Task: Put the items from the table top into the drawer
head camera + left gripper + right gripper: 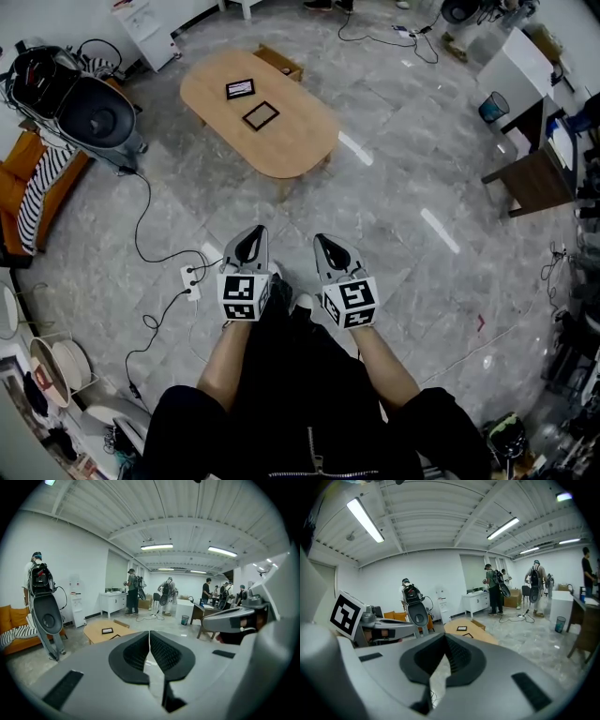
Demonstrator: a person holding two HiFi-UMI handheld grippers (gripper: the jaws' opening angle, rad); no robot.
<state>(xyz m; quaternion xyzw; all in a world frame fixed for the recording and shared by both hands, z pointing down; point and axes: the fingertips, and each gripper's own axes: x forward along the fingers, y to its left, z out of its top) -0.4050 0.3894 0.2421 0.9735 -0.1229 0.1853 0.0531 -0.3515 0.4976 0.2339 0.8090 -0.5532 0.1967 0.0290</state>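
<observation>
Head view: the left gripper [249,246] and right gripper [330,248] are side by side over the floor, well apart from the one low oval table [295,145]. Two flat things lie on it, a far framed item [240,89] and a near framed item [261,115]. What looks like one open drawer [281,62] juts out at its far edge. One power strip [190,279] with its cable lies near the feet, a likely trip risk

Left gripper view: the jaws are pressed together, empty

Right gripper view: these jaws are also closed on nothing; unopened, they would probably just push the thin items
</observation>
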